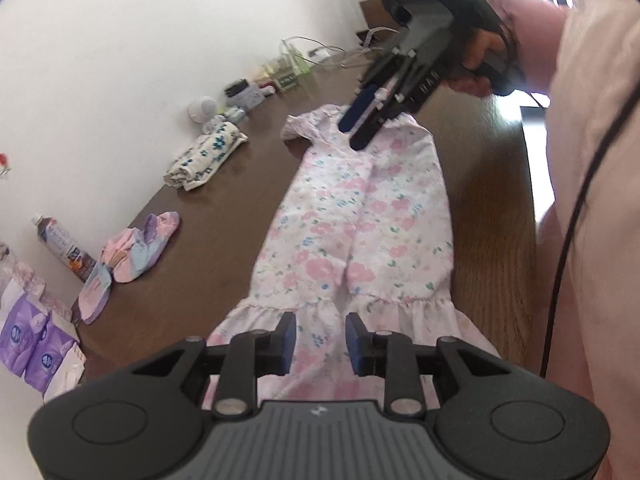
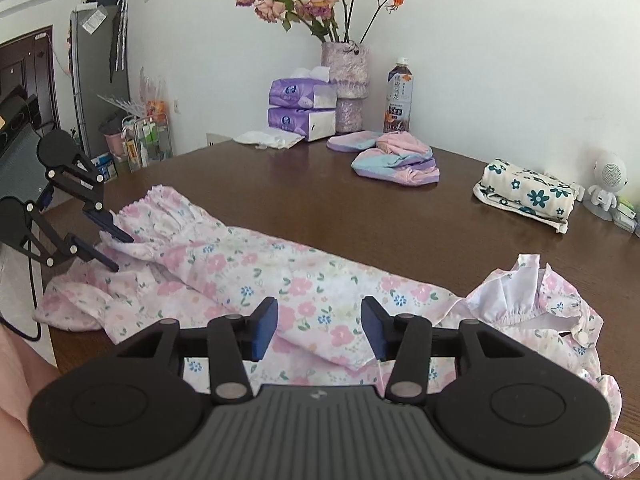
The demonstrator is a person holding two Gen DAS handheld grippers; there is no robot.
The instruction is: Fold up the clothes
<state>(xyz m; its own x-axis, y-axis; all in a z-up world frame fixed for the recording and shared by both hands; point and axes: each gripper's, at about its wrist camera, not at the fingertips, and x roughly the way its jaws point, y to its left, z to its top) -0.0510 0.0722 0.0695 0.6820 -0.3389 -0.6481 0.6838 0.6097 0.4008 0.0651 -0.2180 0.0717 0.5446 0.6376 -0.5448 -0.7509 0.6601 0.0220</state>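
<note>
Floral dress [image 1: 352,216] lies lengthwise on the brown table [image 1: 224,216], near the edge where the person stands. Both long sides look turned in toward the middle, meeting along a centre seam, so it reads as a narrow strip; ruffled hem at one end, collar and short sleeve [image 1: 294,126] at the other.

Left gripper [image 1: 320,334] hovers low over the hem end, fingers spread, nothing between them. From the right wrist view its tips look to be at or just above the ruffle; touching or not, cannot tell.

Right gripper [image 2: 318,326] sits over the collar end, fingers also apart and holding no cloth. The person's hand [image 1: 476,62] holds it angled down at the neckline.

One tool at each end suits either smoothing the strip flat or taking hold for an end-to-end fold; which, the scene does not settle.

Set aside along the wall: a folded white cloth with teal flowers [image 2: 528,196], a bundled pastel garment [image 2: 394,160], tissue packs [image 2: 302,106], a tea bottle [image 2: 398,96], a vase of dried roses [image 2: 346,84]. The aside pieces leave the near half of the table for the dress
</note>
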